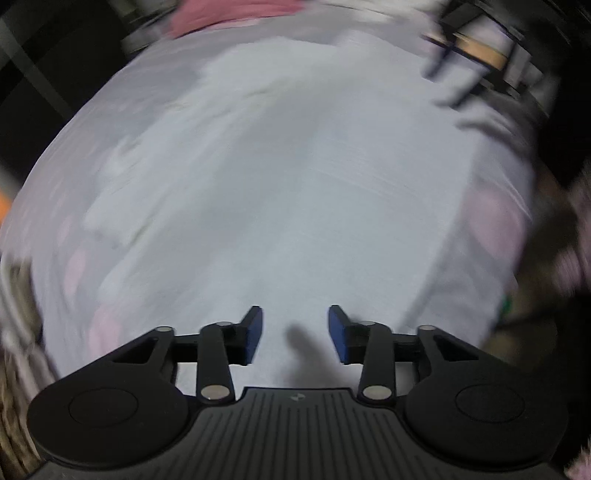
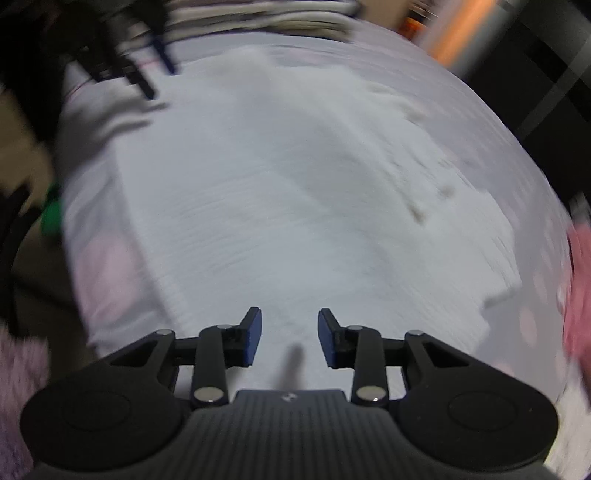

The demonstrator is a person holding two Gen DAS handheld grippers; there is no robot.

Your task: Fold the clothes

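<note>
A pale white garment (image 1: 280, 177) lies spread flat over a light sheet with faint pink spots; both views are motion-blurred. My left gripper (image 1: 295, 334) hovers open just above the garment's near part, nothing between its blue pads (image 1: 255, 332). In the right wrist view the same white garment (image 2: 288, 192) fills the middle, with a rumpled edge toward the right. My right gripper (image 2: 290, 338) is open over the cloth and holds nothing. The other gripper shows as a dark blurred shape (image 1: 454, 62) at the top right of the left view, and as a blurred shape (image 2: 122, 62) at the top left of the right view.
A pink cloth (image 1: 236, 14) lies at the far edge in the left view and at the right edge (image 2: 580, 295) in the right view. The spotted sheet (image 2: 107, 280) ends at a drop on the left. Folded striped fabric (image 2: 266, 14) sits far off. Dark surroundings lie beyond.
</note>
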